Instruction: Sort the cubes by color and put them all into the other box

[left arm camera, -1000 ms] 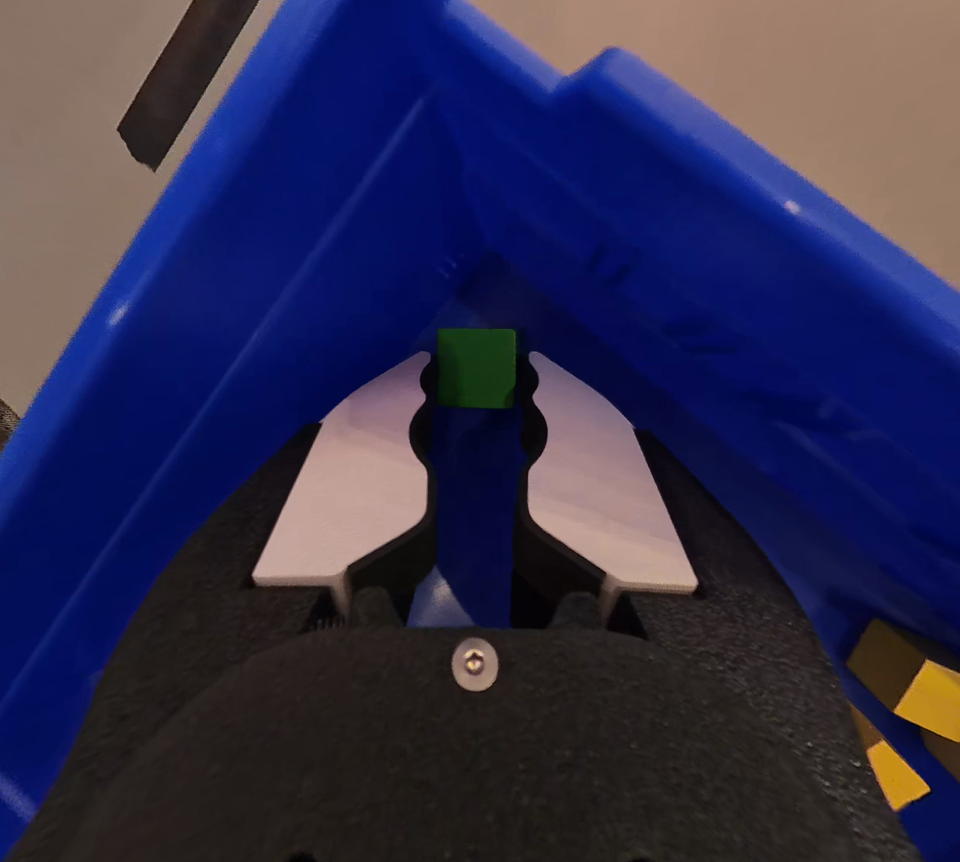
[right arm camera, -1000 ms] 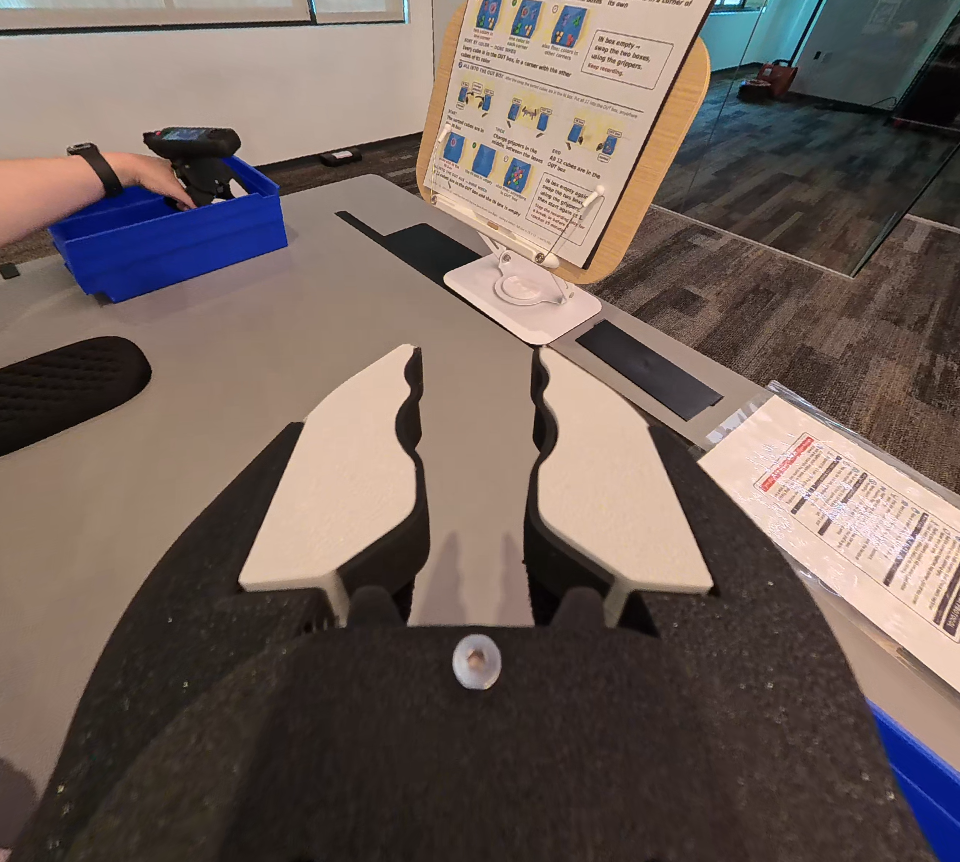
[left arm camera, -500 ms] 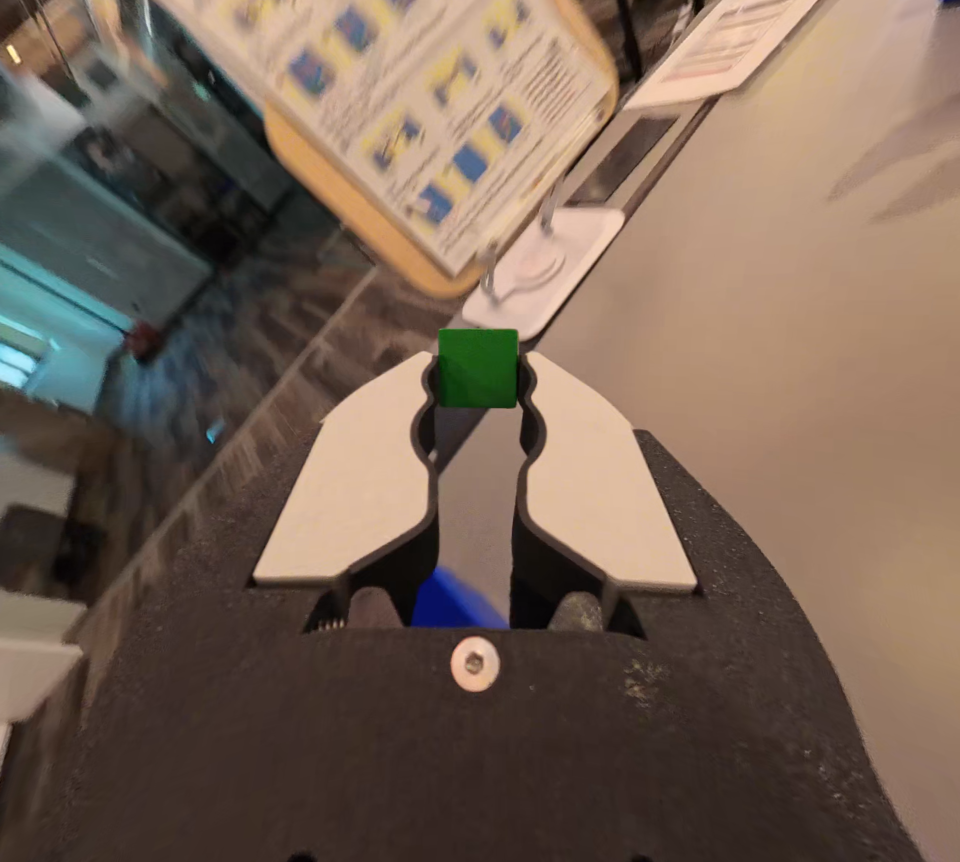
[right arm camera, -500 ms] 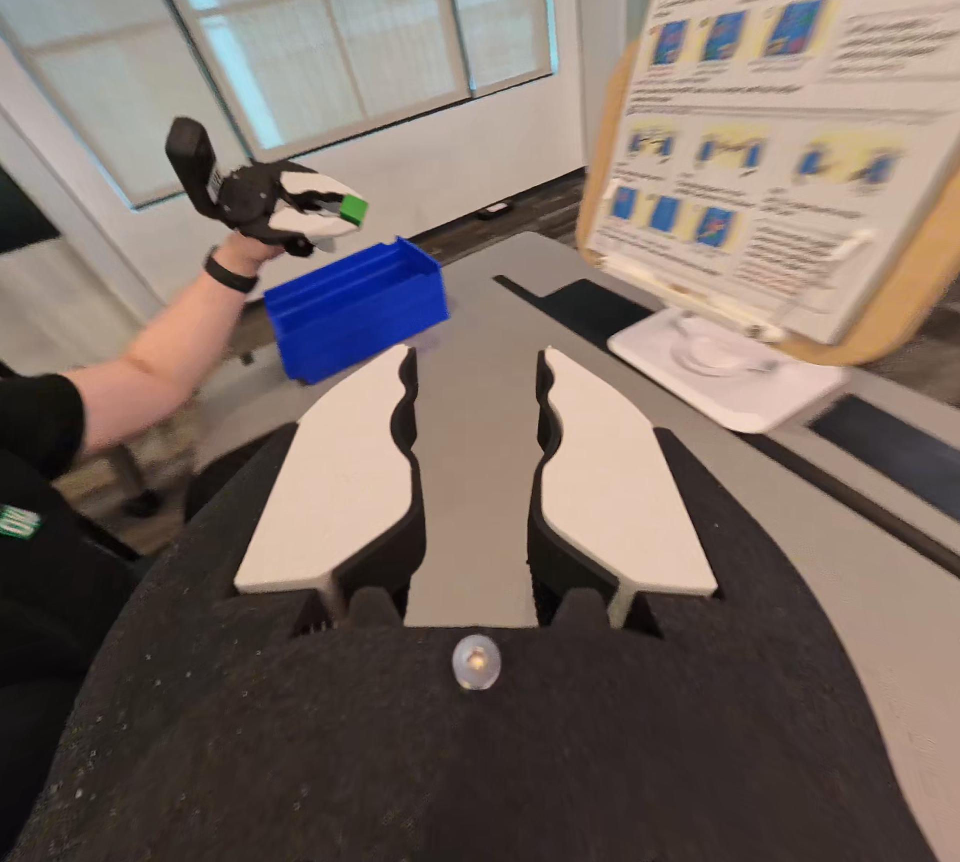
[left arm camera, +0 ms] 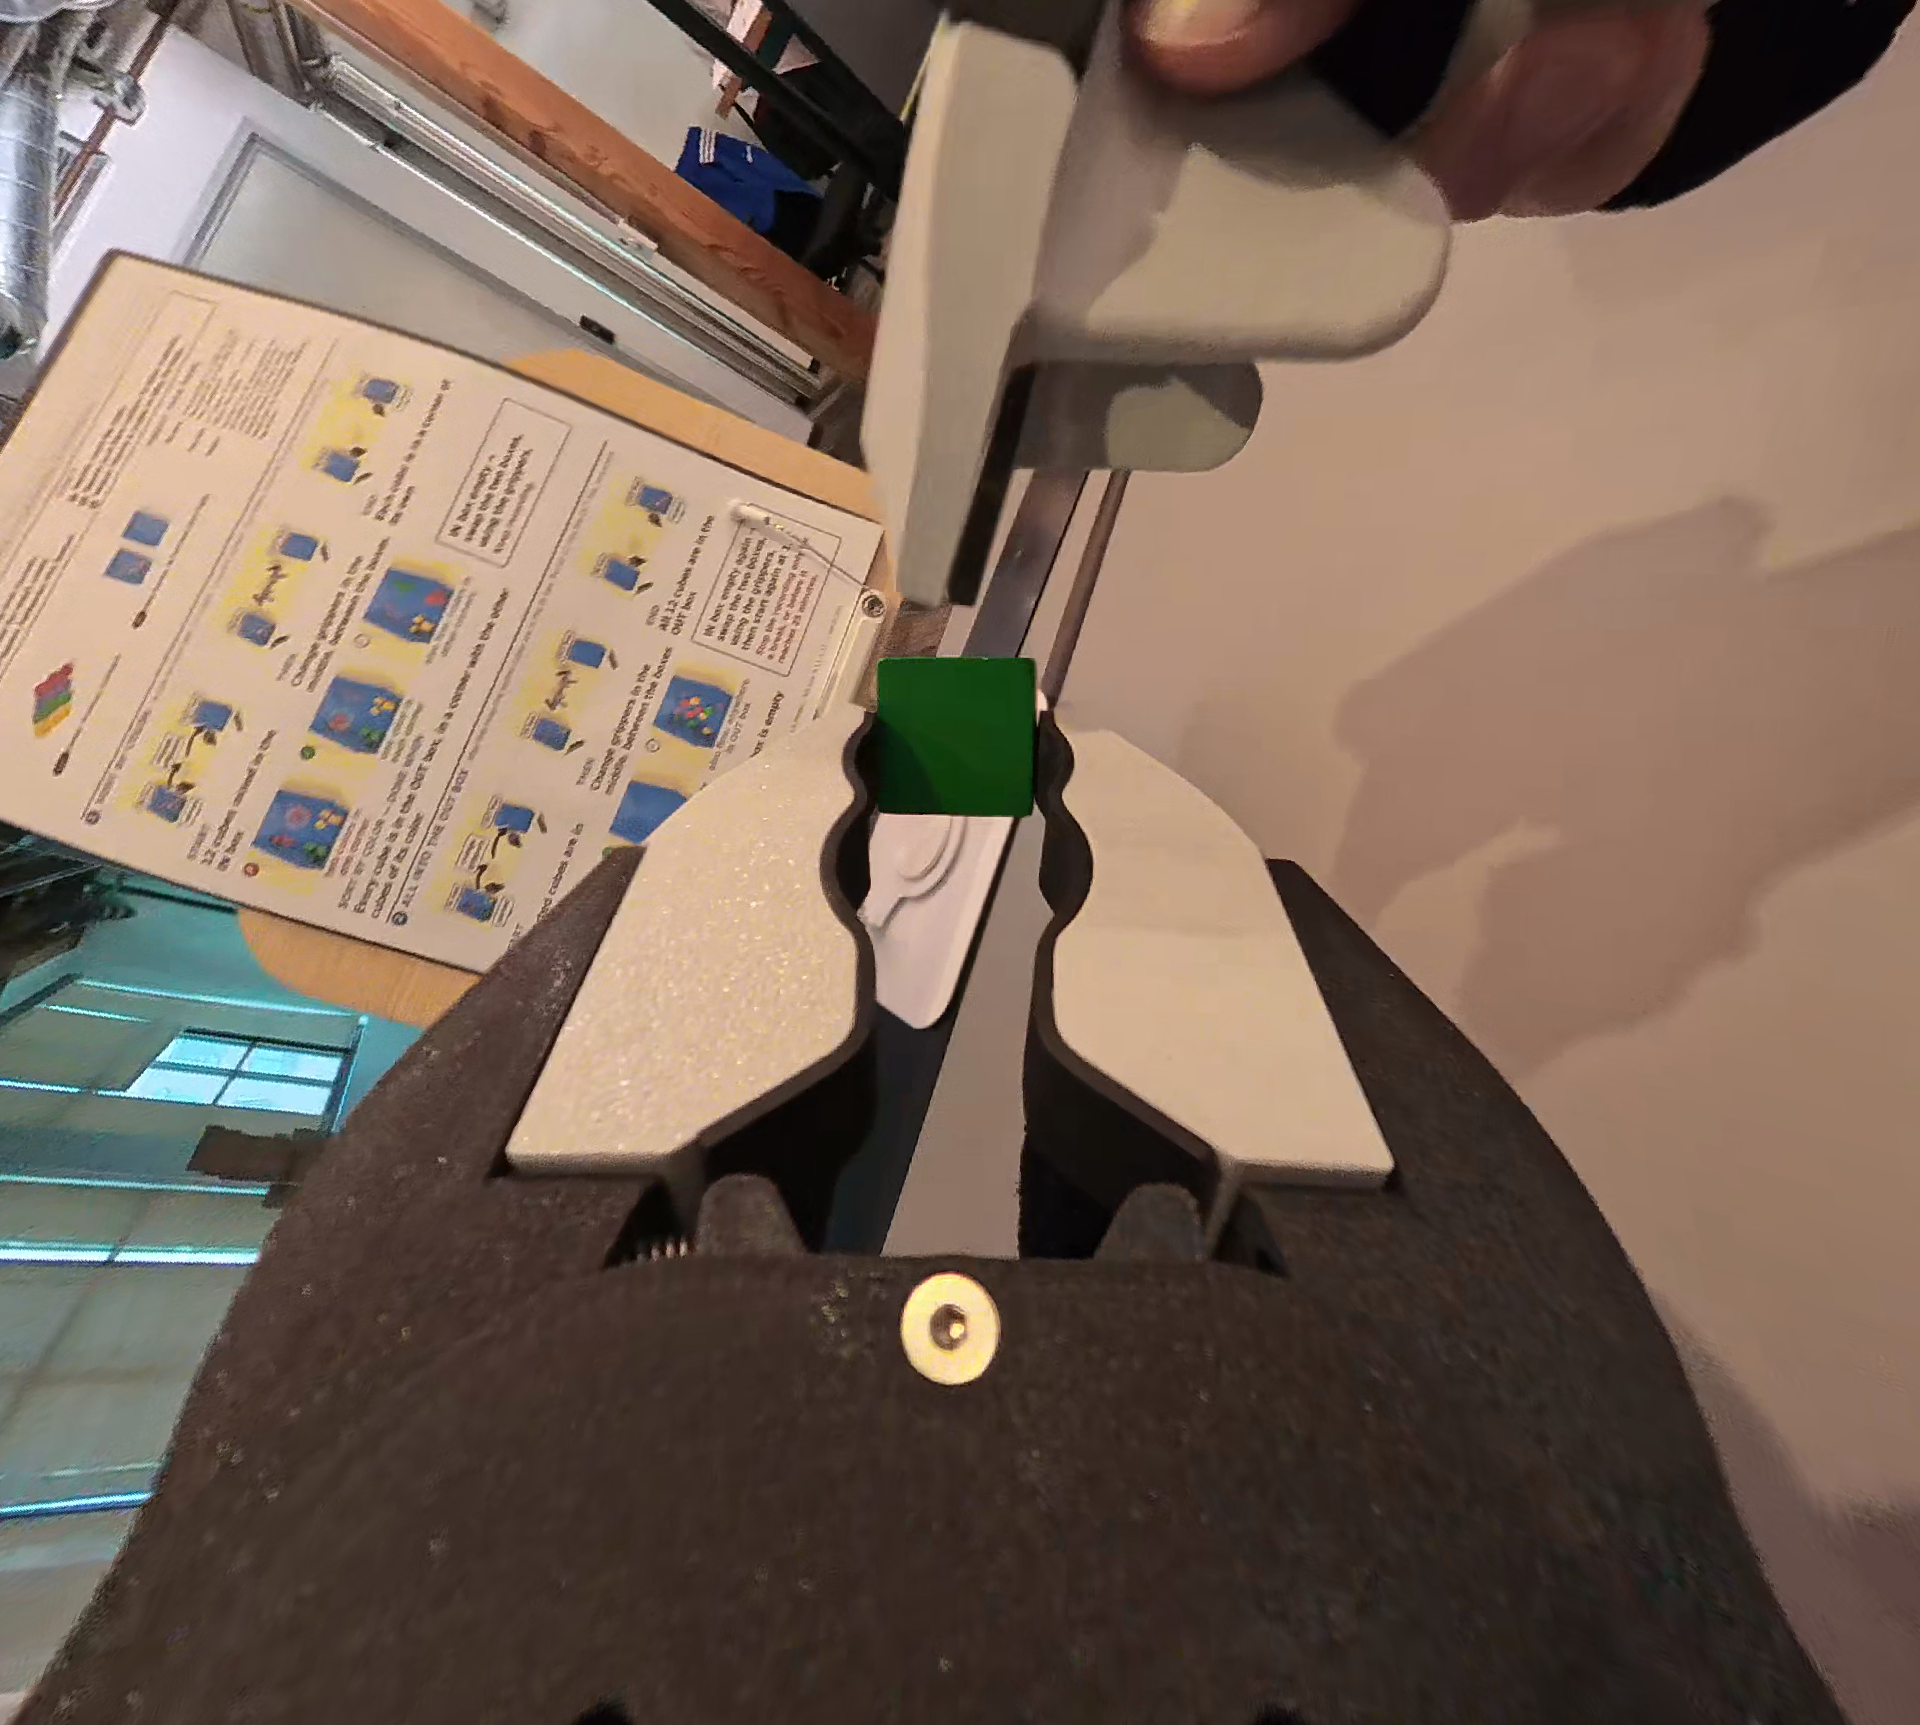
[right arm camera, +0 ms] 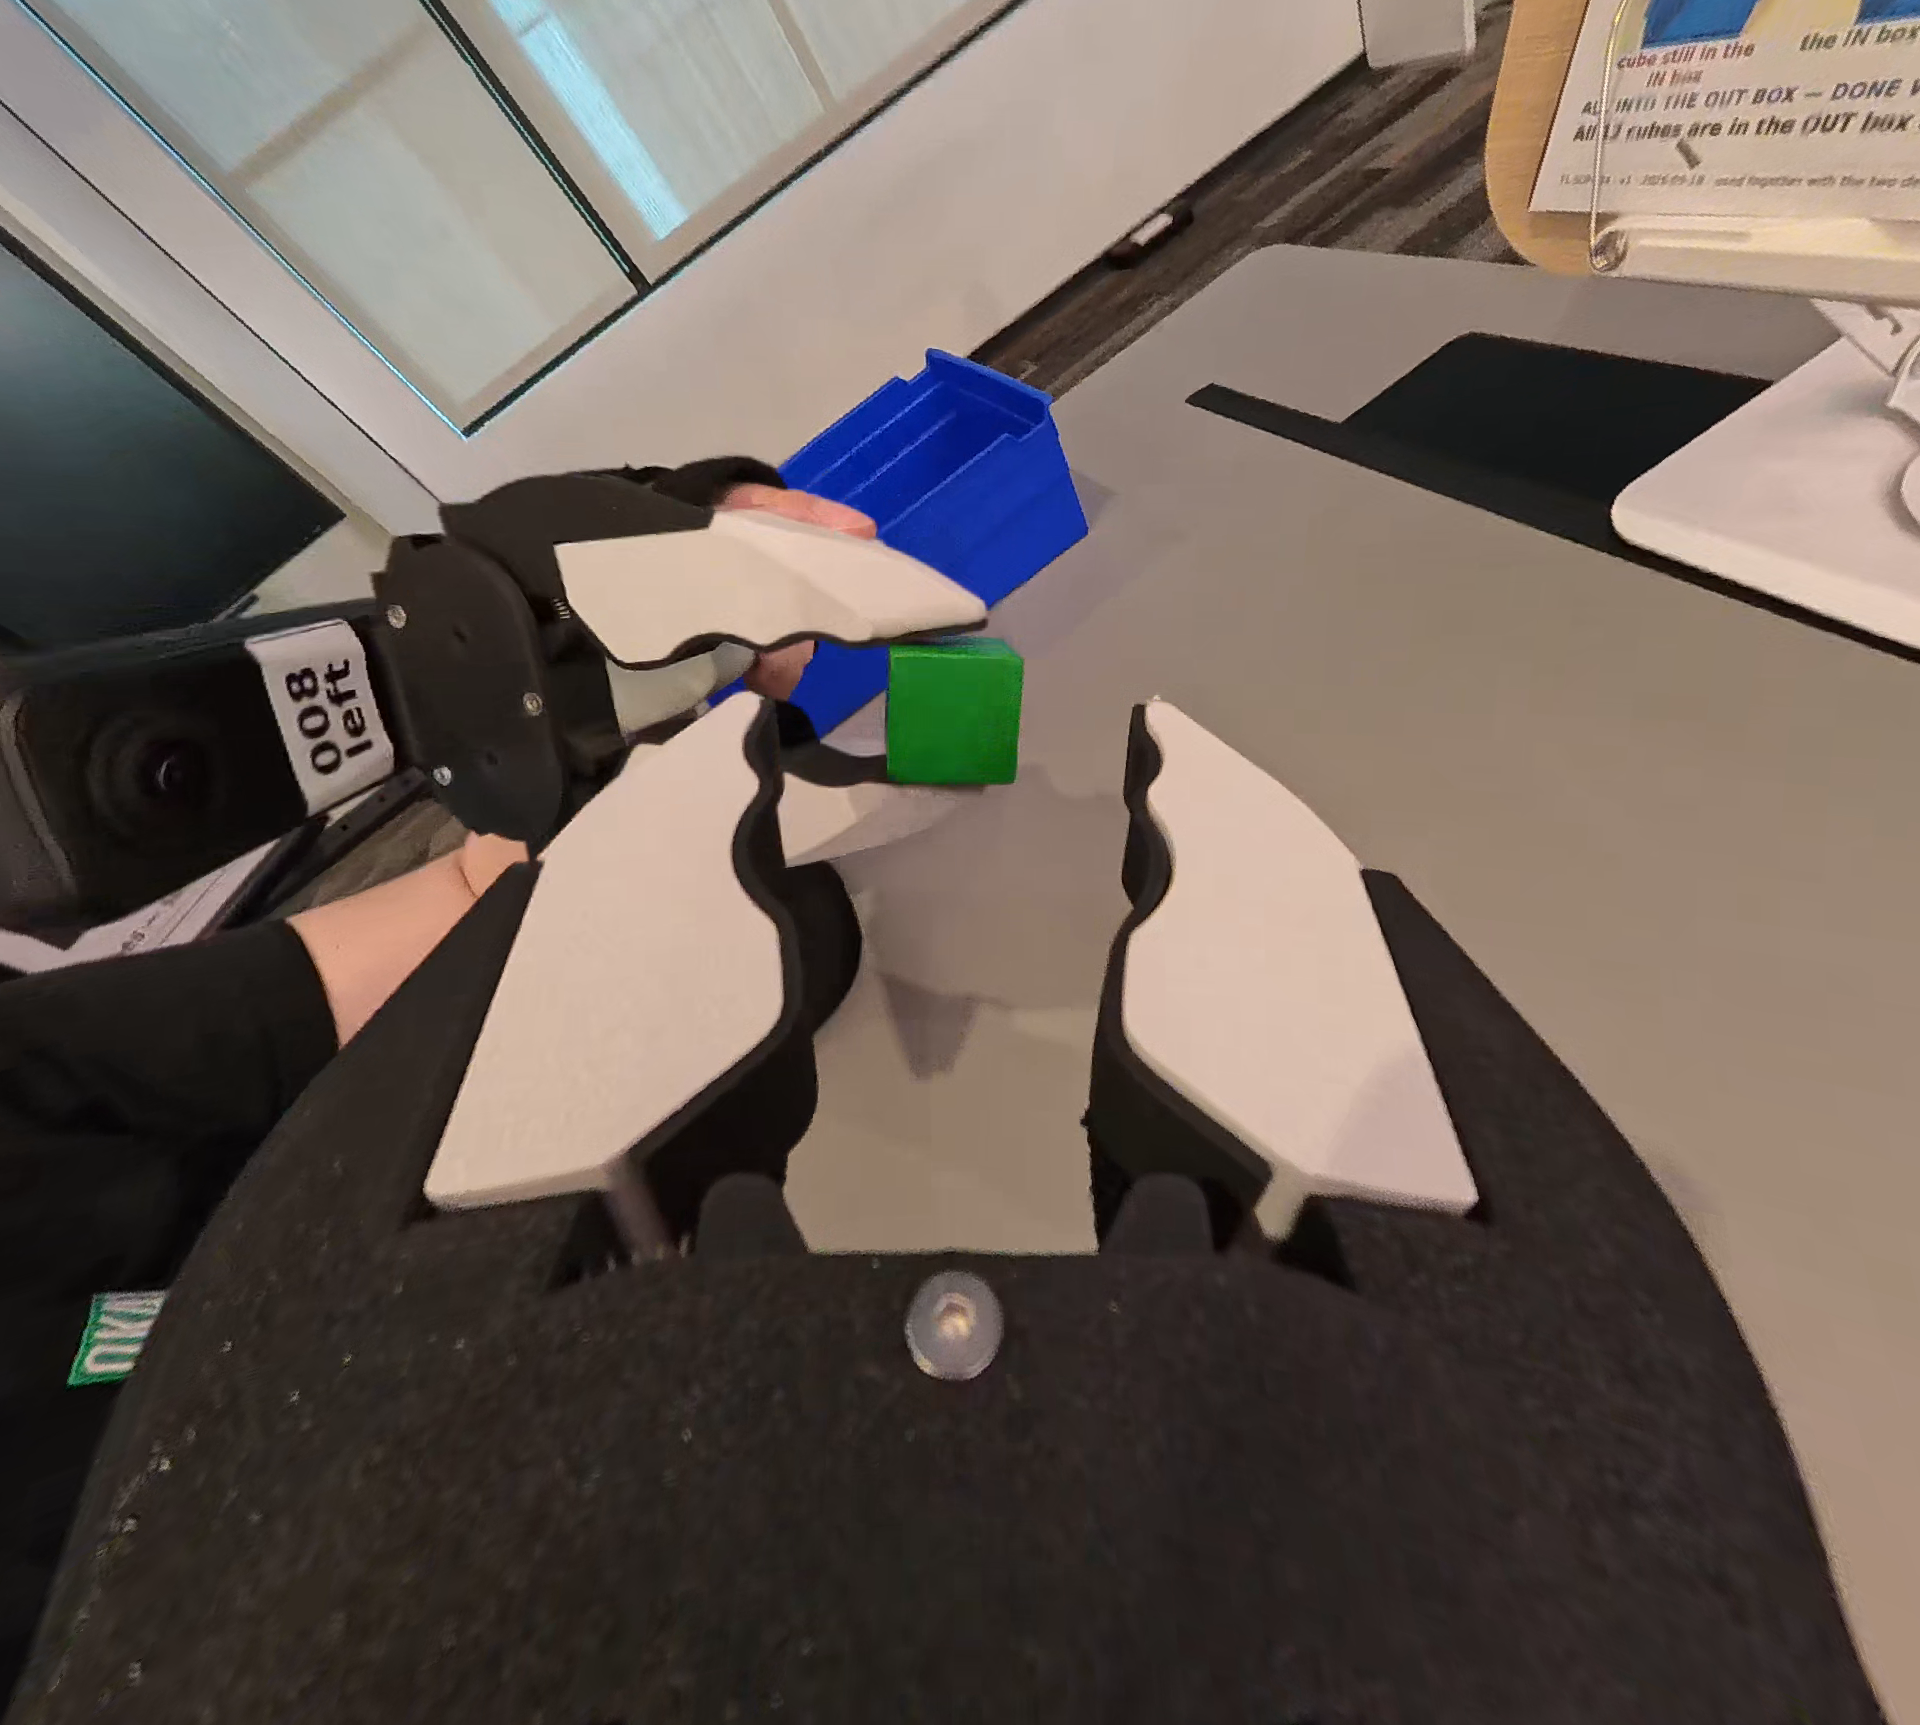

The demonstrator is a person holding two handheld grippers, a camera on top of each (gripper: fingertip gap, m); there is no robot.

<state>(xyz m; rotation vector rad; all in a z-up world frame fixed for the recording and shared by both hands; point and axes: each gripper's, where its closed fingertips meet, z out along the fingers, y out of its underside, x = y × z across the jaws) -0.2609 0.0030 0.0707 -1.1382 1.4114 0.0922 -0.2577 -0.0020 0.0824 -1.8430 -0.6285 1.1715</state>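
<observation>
A green cube [left arm camera: 956, 719] is gripped between the tips of my left gripper [left arm camera: 956, 740], held in the air above the grey table [left arm camera: 1558, 844]. In the right wrist view the same cube [right arm camera: 954, 714] sits between the left gripper's white fingers [right arm camera: 769, 579]. My right gripper [right arm camera: 951, 725] is open and empty. Its tips stand either side of the cube, apart from it. In the left wrist view the right gripper's fingers [left arm camera: 1039, 221] show blurred, close above the cube. A blue box [right arm camera: 935, 480] stands on the table behind; its inside is hidden.
An instruction board [right arm camera: 1714, 13] on a white stand base [right arm camera: 1787, 512] stands at the table's far right, with a black strip [right arm camera: 1507, 397] beside it. The board also shows in the left wrist view [left arm camera: 416, 636]. A person's hand [left arm camera: 1558, 65] holds the right gripper.
My left gripper lifted the green cube out of the blue box and carried it over the table to the right gripper. The right gripper turned toward it and opened wider.
</observation>
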